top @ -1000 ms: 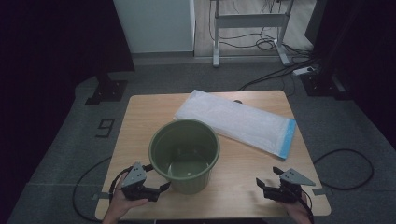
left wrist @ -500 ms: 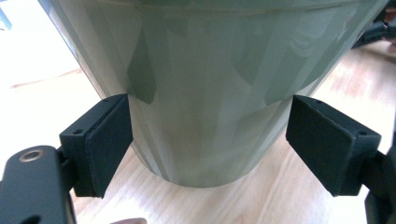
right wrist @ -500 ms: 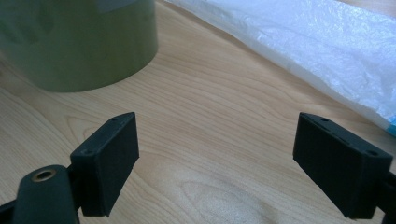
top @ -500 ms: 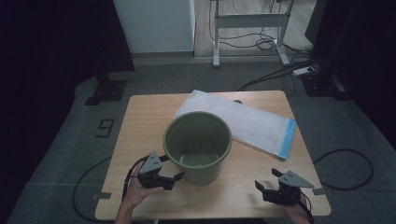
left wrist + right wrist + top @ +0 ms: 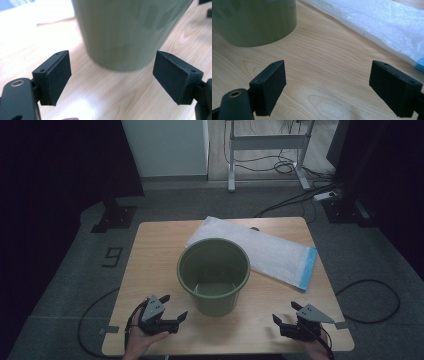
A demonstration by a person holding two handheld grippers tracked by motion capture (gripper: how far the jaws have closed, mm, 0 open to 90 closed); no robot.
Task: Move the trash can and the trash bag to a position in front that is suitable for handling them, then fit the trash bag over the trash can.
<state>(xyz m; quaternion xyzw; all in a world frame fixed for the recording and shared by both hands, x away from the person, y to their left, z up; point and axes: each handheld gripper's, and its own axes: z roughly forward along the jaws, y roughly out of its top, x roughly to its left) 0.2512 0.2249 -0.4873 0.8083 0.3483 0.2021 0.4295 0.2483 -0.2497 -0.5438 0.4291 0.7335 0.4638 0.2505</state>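
Note:
An empty olive-green bucket [image 5: 214,275] stands upright in the middle of the wooden table [image 5: 150,255]. Behind it and to its right lies a flat white plastic bag with a blue end [image 5: 265,251]. My left gripper [image 5: 174,306] rests near the front edge, just left of the bucket's base, open and holding nothing. In the left gripper view its gripper [image 5: 111,62] faces the bucket wall [image 5: 130,30] a short way ahead, not touching it. My right gripper [image 5: 285,312] is open at the front right. In the right gripper view that gripper [image 5: 327,72] looks over bare wood, with the bucket [image 5: 254,22] on the left and the bag [image 5: 374,25] on the right.
The table stands on grey floor, with cables [image 5: 370,290] trailing off both sides. A metal desk frame [image 5: 270,145] and a white panel [image 5: 165,145] are farther back. Bare wood shows left of the bucket and along the front edge.
The bucket has shifted to the right and a little away from the front edge. My left gripper moved right alongside it, then drew back slightly. The right gripper has barely moved.

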